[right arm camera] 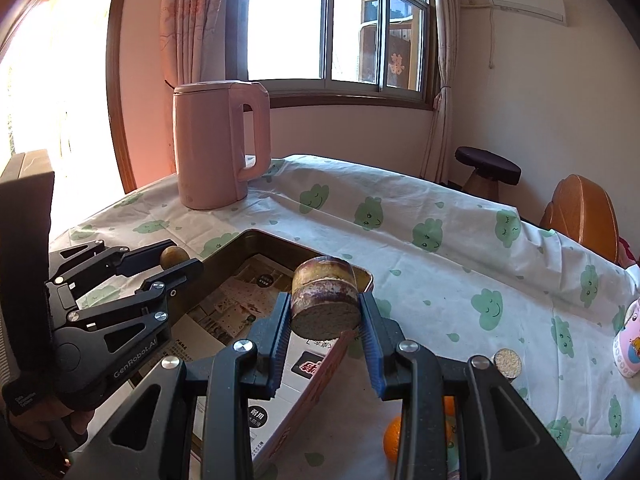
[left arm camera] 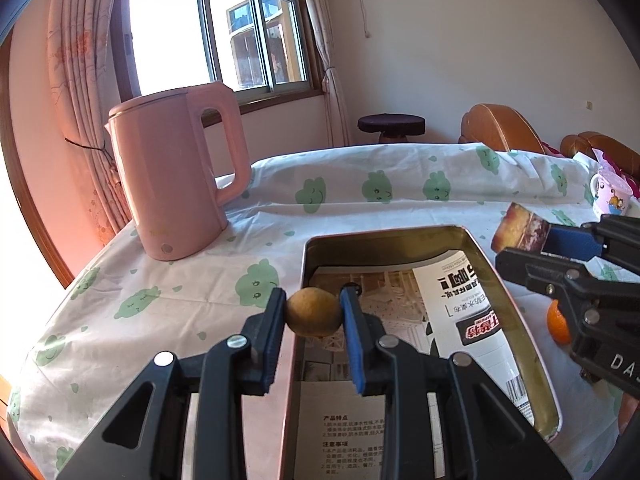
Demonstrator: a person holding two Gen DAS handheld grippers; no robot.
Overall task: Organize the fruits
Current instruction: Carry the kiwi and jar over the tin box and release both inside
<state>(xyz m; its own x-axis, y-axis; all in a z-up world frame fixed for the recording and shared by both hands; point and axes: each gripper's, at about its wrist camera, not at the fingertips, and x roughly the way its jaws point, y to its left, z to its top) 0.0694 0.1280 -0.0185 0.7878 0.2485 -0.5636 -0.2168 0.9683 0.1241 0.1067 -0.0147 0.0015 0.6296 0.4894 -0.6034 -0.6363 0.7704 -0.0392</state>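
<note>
**Fruits held over the tin**

Fruits number four: the left gripper [left arm camera: 313, 314] has its fingers [left arm camera: 352, 320] pressed on a small brown one above the tin [right arm camera: 224, 258]; the right gripper [right arm camera: 325, 316] clamps a sugarcane chunk [right arm camera: 324, 304]. Another chunk [right arm camera: 507, 363] and one orange [right arm camera: 392, 438], half hidden, lie on the surface [right arm camera: 440, 280]. One kettle [left arm camera: 176, 176] stands behind.

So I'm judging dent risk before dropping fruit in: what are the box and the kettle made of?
The box looks like thin metal, probably tinplate: glossy gold inner walls that mirror the printed paper lining it. The kettle looks like matte pink plastic, with soft, dull highlights, though a painted shell cannot be ruled out.
</note>
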